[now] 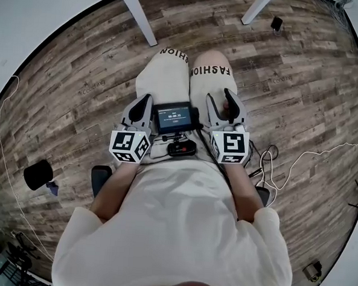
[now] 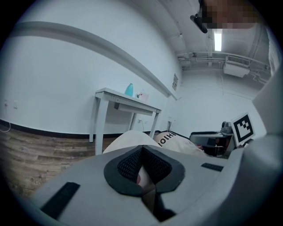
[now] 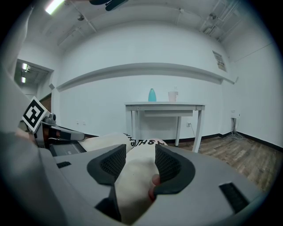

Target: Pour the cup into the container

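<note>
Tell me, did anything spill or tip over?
Nothing stands out. The teal container and the clear cup stand upright on the white table, and no spill shows. The left gripper and the right gripper rest on the person's lap, away from the table.

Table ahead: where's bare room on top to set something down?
Bare: the white table top left of the teal vessel, and right of the clear vessel out to the far end. Crowded: the middle, where those two stand close together.
</note>
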Demonstrator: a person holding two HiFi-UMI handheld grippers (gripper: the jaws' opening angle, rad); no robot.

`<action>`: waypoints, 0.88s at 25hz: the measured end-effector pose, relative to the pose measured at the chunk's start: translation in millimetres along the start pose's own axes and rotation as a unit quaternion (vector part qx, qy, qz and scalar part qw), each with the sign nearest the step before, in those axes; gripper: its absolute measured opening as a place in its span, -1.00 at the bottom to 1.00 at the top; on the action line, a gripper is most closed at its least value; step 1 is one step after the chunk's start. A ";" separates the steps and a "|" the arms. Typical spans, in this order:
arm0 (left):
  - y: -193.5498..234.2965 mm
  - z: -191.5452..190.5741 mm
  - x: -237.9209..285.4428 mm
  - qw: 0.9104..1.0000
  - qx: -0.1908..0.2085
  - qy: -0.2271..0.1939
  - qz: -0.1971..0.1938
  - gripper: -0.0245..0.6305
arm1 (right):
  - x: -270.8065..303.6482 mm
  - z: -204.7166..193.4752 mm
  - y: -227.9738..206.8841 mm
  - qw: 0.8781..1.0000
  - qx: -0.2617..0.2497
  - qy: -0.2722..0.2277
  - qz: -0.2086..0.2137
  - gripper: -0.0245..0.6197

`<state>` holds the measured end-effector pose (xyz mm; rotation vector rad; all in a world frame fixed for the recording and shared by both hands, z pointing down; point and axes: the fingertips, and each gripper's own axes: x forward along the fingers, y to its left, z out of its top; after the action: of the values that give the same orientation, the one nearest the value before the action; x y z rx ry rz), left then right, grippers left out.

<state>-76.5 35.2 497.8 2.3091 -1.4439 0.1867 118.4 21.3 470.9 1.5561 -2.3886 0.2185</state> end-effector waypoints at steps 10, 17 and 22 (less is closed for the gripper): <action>-4.0 2.2 -0.1 1.000 0.018 -0.002 0.005 -0.90 | 1.4 1.2 -0.4 1.000 -0.001 0.001 -0.001 -0.28; -4.2 3.4 -0.5 1.000 0.018 -0.002 0.007 -0.90 | 1.1 1.9 -0.3 1.000 -0.001 0.000 -0.001 -0.28; -5.4 3.4 -0.8 1.000 0.024 -0.005 0.009 -0.90 | 1.9 2.1 -0.5 1.000 -0.004 -0.001 -0.003 -0.28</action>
<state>-72.4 36.5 493.0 2.3383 -1.4816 0.2162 117.9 18.9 469.5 1.5598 -2.3830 0.2057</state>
